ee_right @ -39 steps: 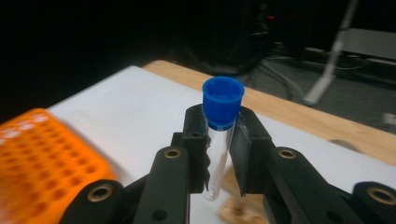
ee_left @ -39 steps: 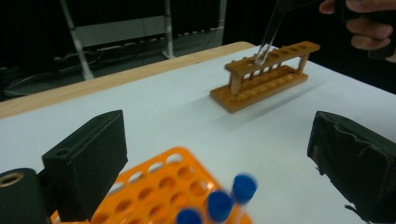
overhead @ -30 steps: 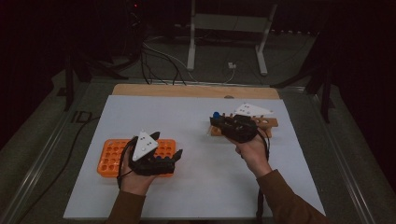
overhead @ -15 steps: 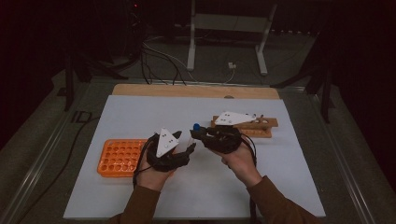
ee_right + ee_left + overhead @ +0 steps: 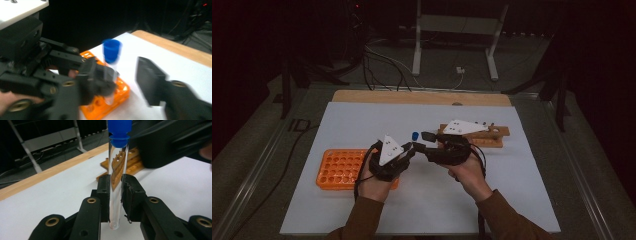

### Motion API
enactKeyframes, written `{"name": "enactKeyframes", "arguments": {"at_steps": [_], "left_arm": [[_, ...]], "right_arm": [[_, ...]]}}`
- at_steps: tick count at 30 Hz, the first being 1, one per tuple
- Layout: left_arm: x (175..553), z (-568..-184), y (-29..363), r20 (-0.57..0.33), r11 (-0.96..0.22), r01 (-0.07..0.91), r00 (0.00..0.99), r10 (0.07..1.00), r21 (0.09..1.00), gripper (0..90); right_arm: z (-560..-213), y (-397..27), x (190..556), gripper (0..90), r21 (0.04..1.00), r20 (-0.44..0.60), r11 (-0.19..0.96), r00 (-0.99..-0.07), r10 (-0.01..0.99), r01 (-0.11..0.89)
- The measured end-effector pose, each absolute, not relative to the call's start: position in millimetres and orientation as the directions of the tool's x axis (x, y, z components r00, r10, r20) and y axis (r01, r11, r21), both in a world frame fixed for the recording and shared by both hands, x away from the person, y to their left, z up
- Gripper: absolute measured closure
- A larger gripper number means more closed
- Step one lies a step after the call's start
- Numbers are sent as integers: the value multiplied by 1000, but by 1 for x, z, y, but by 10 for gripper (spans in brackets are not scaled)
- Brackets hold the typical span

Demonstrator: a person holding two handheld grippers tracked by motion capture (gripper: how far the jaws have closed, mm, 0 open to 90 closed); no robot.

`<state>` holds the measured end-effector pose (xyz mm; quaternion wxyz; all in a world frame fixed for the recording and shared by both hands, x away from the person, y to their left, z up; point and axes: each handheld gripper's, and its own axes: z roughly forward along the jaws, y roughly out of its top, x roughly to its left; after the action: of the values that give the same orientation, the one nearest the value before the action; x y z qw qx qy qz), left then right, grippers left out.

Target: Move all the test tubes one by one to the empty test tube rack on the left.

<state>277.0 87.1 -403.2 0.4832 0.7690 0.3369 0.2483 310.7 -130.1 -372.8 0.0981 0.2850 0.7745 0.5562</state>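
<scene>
- The left gripper (image 5: 411,148) is clamped on a clear test tube (image 5: 116,185) with a blue cap (image 5: 119,131); in the left gripper view its two black pads press on the glass from both sides, about halfway down the tube.
- The tube stands upright in that grip, cap on top, its rounded bottom end hanging free below the pads and above the white table mat (image 5: 522,190).
- The left gripper's jaws have just been closing, and the tube is now between them.
- The right gripper (image 5: 428,136) sits just beside the left one, tip to tip, near the middle of the mat.
- Its jaws have just been opening; in the right gripper view they stand partly apart, the right-hand jaw clear of the tube, so they no longer press on the glass.
- The right gripper view is blurred, so how close its left-hand jaw lies to the tube cannot be told.
- In the high view the blue cap (image 5: 415,135) shows between the two grippers.
- An orange tube rack (image 5: 339,167) lies flat on the mat just left of the left hand (image 5: 373,182), partly under it.
- A wooden rack (image 5: 492,135) lies on the mat behind the right hand (image 5: 467,172).
</scene>
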Motion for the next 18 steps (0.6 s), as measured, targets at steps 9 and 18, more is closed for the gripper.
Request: {"name": "enactKeyframes", "arguments": {"at_steps": [9, 18], "left_arm": [[273, -400, 136, 20, -229, 300, 566, 824, 926, 771], [260, -407, 180, -18, -167, 331, 489, 872, 929, 771]], "right_arm": [[-385, -163, 316, 109, 910, 79, 254, -740, 668, 327], [-410, -201, 323, 1, 892, 69, 261, -683, 727, 369]]}}
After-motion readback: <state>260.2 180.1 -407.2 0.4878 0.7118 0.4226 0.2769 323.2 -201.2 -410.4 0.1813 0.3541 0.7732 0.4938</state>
